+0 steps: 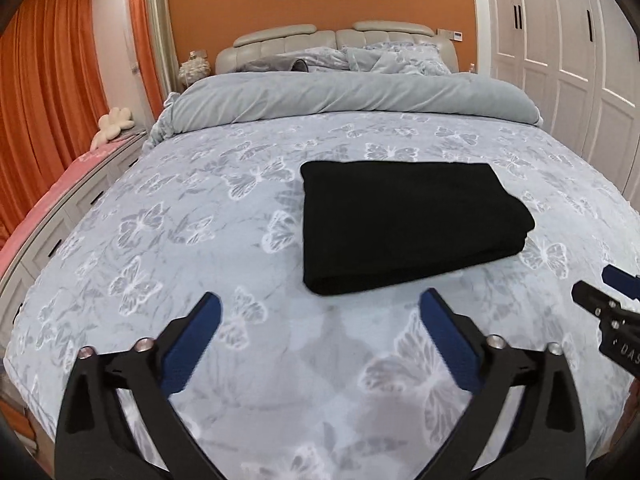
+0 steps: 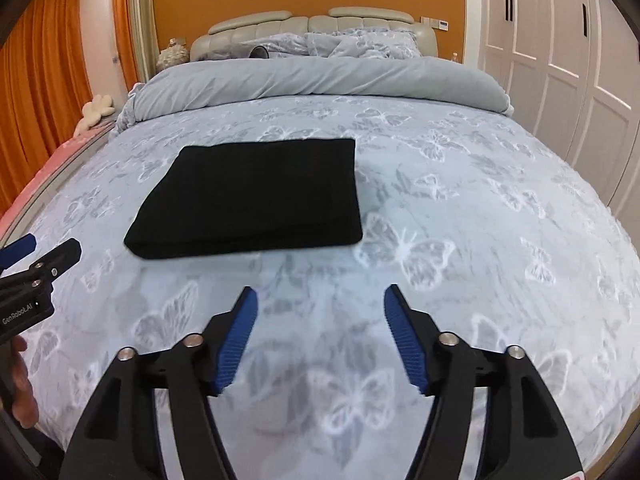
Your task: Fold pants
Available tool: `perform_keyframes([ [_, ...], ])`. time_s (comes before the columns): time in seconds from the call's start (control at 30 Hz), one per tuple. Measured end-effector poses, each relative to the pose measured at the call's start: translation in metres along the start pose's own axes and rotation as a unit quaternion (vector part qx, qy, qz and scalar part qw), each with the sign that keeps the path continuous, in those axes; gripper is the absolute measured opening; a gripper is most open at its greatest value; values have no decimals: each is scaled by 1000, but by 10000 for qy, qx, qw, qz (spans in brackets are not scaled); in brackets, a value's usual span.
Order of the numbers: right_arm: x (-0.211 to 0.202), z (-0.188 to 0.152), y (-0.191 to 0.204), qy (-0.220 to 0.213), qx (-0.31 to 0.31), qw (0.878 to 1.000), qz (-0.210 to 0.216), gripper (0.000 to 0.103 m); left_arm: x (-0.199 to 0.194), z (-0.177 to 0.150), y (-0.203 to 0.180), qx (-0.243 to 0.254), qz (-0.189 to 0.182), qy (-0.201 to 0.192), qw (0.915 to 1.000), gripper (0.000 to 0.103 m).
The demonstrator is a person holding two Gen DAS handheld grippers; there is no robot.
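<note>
Butterfly-print bed (image 1: 200, 240) fills both views; folded black pants (image 1: 400, 224) lie ahead of the left gripper (image 1: 320, 312) and right gripper (image 2: 320, 300), jaws wide, empty. Only the right view shows a hand (image 2: 20, 384).

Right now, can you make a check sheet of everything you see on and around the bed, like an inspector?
Surface: pale blue bedspread with white butterfly print, smooth and flat.
Job's things: black fabric pants folded into a neat rectangle, lying flat on the bedspread, touched by neither claw.
Clutter: nothing seen on the bedspread near the pants.
Grippers: left claw open, empty, short of the pants; right claw open, empty, short of the pants.
Cables: nothing seen.
Surroundings: rolled grey duvet and beige padded headboard at the far end; orange curtains on the left; white panelled wardrobe doors on the right.
</note>
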State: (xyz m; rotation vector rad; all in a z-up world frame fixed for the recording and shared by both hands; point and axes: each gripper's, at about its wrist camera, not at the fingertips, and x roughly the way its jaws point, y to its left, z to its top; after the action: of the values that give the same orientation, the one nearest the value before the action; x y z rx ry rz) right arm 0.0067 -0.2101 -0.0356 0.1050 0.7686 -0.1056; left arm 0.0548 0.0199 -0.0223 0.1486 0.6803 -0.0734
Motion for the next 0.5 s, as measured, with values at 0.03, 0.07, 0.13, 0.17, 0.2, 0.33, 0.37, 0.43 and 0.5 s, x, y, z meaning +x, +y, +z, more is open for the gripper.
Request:
perform_keyframes([
  [0.03, -2, -3, -1, -18, 28, 10000, -1, 68, -2, -4, 1, -24, 25, 25, 10000, 98],
  [0.07, -4, -7, -2, -37, 72, 10000, -9, 69, -3, -8, 2, -37, 40, 70, 10000, 98],
  [0.13, -6, -12, -4, -56, 152, 9999, 0, 72, -1, -17, 4, -77, -17, 284, 9996, 98],
  [0.17, -7, -14, -5, -85, 198, 9998, -37, 72, 0, -22, 5, -104, -91, 393, 9991, 98],
  [0.2, -8, -17, -5, -95, 238, 9997, -55, 73, -2, -27, 6, -142, -115, 450, 9988, 98],
  [0.33, -9, -26, -6, -40, 245, 9997, -65, 73, -5, -51, 4, -209, -215, 654, 9974, 98],
  [0.37, -8, -28, -6, -31, 224, 9997, -103, 73, -6, -56, 2, -192, -220, 685, 9972, 98],
  [0.43, -10, -34, -6, -38, 193, 9997, -158, 73, -8, -64, -2, -124, -226, 682, 9973, 98],
  [0.5, -11, -41, -7, -21, 199, 9996, -199, 73, -12, -68, -7, -26, -217, 644, 9977, 98],
])
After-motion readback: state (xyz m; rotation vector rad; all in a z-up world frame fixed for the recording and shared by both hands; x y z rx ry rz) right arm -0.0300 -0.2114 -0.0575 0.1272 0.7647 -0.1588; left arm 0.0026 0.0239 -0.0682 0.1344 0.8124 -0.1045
